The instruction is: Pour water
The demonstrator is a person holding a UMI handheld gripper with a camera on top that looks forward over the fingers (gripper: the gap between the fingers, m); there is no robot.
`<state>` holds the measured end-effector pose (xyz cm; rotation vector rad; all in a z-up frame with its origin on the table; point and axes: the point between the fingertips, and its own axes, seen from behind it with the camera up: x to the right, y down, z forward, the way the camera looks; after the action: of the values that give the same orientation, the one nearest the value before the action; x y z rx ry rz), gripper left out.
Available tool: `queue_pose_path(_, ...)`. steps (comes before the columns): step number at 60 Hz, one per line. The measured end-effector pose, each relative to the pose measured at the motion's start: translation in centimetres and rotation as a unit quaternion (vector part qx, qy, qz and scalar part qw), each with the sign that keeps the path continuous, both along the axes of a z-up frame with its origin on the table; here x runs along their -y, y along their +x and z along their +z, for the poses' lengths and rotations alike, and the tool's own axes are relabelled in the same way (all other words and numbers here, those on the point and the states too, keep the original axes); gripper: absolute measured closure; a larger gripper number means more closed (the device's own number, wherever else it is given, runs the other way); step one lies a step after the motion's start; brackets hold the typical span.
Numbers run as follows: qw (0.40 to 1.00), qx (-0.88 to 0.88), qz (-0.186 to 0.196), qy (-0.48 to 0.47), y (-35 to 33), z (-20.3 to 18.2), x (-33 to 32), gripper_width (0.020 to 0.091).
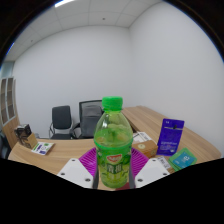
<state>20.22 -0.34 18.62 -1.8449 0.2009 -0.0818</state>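
Gripper view, gripper (114, 172) clamping upright green bottle (112, 142), wooden table (70, 150).

Behind, you have two black office chairs (76, 118) at the wooden table (70, 152) | a blue box (170, 135) standing upright on the table | a teal packet (182, 156) lying flat just beside it | papers (43, 148) on the table's other side
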Motion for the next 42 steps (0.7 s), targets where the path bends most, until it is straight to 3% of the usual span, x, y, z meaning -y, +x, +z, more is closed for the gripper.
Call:
queue_pose_path(13, 0.999, 0.003, -0.011, -0.036, 3.2, -7.4, -0.1, 0.0686)
queue_pose_path(21, 0.999, -0.012, 0.004, -0.046, 3.4, -11.5, 0.2, 0.0679)
queue_pose_path(34, 1.000, 0.008, 0.014, -0.022, 3.1, -11.5, 0.6, 0.0647)
queue_pose_path(42, 1.000, -0.004, 0.004, -0.027, 3.5, -11.5, 0.7, 0.0584)
